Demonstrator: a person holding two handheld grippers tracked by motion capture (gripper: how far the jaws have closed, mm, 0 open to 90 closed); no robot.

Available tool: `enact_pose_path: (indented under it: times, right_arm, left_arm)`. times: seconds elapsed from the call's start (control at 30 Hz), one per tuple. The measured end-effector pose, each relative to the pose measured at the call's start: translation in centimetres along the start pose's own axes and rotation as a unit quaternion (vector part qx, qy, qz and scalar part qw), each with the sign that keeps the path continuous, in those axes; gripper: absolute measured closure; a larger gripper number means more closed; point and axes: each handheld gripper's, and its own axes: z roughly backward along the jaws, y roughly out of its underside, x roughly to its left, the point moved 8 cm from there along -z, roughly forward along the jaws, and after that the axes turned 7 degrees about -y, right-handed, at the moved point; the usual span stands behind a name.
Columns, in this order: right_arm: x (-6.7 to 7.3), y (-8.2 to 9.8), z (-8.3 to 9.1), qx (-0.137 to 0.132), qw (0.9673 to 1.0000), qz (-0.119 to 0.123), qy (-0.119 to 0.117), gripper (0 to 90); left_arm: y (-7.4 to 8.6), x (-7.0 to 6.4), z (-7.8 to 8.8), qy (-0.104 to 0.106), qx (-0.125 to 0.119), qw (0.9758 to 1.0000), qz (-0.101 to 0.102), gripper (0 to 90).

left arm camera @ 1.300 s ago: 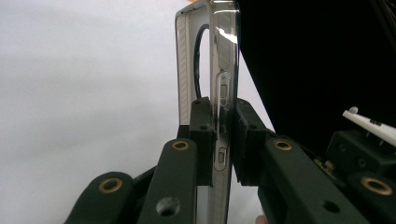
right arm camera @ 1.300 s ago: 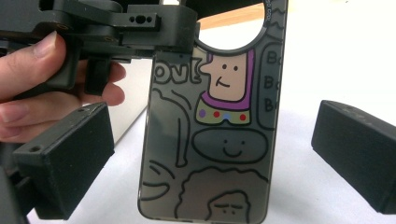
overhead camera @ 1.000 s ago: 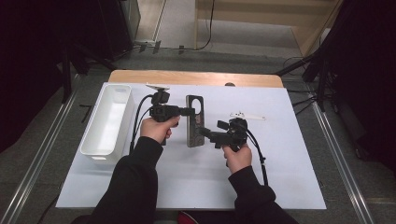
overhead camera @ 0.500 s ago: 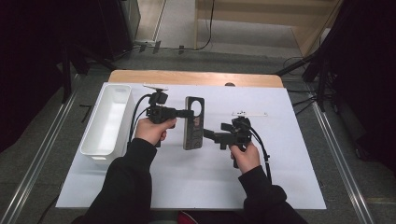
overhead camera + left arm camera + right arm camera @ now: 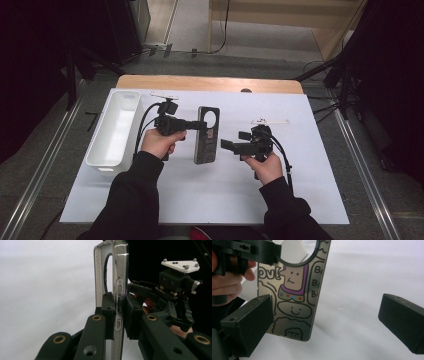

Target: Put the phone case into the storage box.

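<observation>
Beside the white bin [image 5: 112, 130], on its right over the white table cover [image 5: 310, 200], the left gripper [image 5: 197, 125] held a clear phone case [image 5: 206, 135] by one long edge, its jaws clamped narrow on the thin side wall where the button cut-outs sat. In the left gripper view the pads [image 5: 107, 312] pinched only a short stretch of that rim, so the case [image 5: 112, 290] stood on edge with most of its length hanging free; the judged risk was that it would pivot or slip out of so small a bite if bumped. Farther right of the bin, the right gripper [image 5: 227, 146] pointed at the case with jaws wide and nothing between them. Its near pad [image 5: 249, 325] stood just before the cartoon-printed back [image 5: 294, 295], and a careless closing or push there could have twisted the flexible shell or knocked it loose onto the table.
</observation>
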Motion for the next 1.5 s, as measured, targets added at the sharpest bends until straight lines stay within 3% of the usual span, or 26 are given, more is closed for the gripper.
enact_pose_path:
  times: [0.3, 0.5, 0.9, 1.5]
  right_arm:
    - [-0.5, -0.3, 0.5, -0.006, 1.0000, -0.003, 0.003, 0.0]
    - [-0.4, -0.3, 0.6, -0.006, 1.0000, 0.000, -0.001, 0.0]
    - [-0.2, -0.7, 0.7, -0.008, 0.9999, 0.003, -0.011, 0.0]
    - [-0.3, -1.3, -0.4, -0.004, 0.9997, 0.004, -0.024, 0.0]
  left_arm:
    - [1.0, 0.0, -0.1, 0.010, 0.010, 0.9999, -0.006, 80.2]
    - [1.6, -0.4, -0.2, 0.018, 0.017, 0.9995, -0.020, 80.2]
    - [2.9, -0.7, -0.3, 0.041, 0.022, 0.9986, -0.024, 80.1]
    - [3.7, -1.3, -0.5, 0.066, 0.026, 0.9969, -0.033, 80.1]
